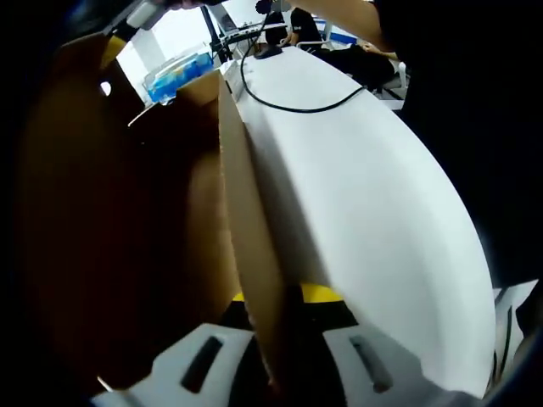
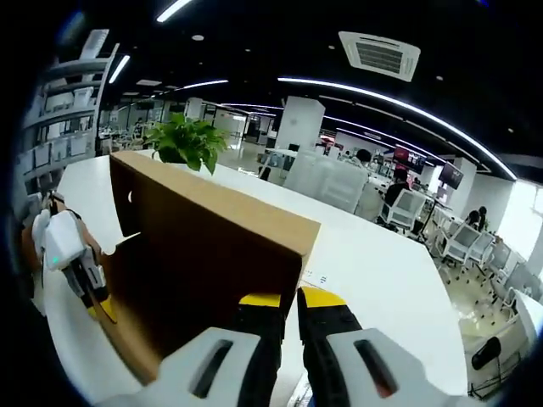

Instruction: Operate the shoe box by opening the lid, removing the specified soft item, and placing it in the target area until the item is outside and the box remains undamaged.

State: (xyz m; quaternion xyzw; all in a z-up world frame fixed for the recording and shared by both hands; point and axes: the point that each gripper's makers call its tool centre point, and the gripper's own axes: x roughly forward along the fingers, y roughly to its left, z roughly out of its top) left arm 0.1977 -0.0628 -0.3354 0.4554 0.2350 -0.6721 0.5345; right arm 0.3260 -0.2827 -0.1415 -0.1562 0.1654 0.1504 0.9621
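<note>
The brown cardboard shoe box (image 1: 127,237) is open, and its dark inside shows no item that I can make out. My left gripper (image 1: 280,298) straddles the box's upright side wall (image 1: 250,237), jaws closed on it. In the right gripper view the raised lid (image 2: 212,246) stands up like a wall. My right gripper (image 2: 290,298) is pinched on the lid's near edge, jaws almost together. The left gripper (image 2: 95,301) holds the box edge at the left. A grey part of the right gripper (image 1: 142,13) shows above the lid.
The box sits on a white table (image 1: 373,220) with a black cable (image 1: 297,107) lying across it. A blue thing in clear wrapping (image 1: 178,75) lies beyond the box. A potted plant (image 2: 188,140) and white chairs (image 2: 331,182) stand behind. A person's arm (image 1: 352,21) reaches over.
</note>
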